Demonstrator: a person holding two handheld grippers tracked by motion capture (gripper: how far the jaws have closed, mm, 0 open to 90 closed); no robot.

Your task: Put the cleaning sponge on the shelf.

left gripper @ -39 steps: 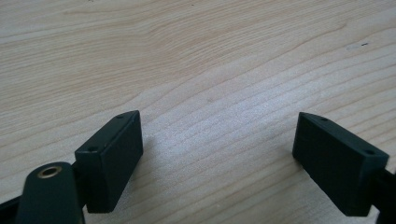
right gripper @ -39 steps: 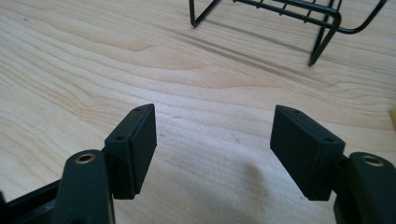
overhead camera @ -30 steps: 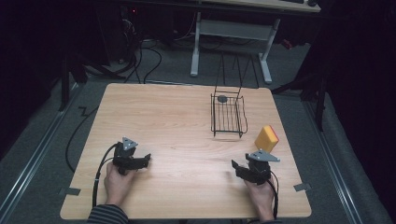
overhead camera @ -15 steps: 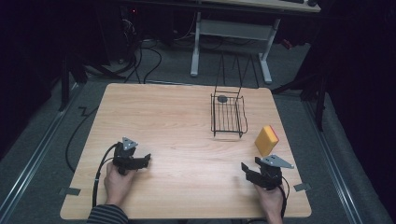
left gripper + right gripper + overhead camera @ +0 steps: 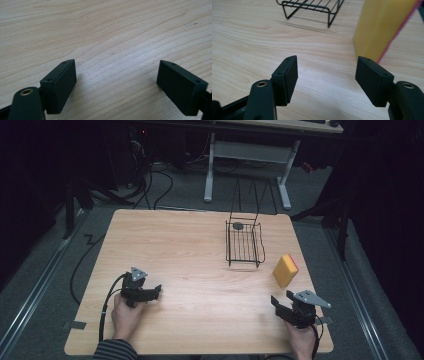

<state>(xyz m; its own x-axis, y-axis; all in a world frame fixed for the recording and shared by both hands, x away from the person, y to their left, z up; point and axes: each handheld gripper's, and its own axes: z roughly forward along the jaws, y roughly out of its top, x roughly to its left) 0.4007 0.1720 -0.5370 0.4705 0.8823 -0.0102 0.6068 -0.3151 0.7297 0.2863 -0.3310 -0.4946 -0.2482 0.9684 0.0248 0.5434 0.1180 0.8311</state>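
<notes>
a yellow sponge (image 5: 285, 270) with a pink-red face stands on edge near the right edge of the wooden table (image 5: 190, 250), just beside the near right corner of a black wire basket (image 5: 244, 244) that holds a small dark round object (image 5: 238, 225). the right gripper (image 5: 278, 304) rests near the front right corner, jaws spread and empty, the sponge just ahead of them. the left gripper (image 5: 156, 291) lies near the front left corner, jaws wide apart over bare wood.
</notes>
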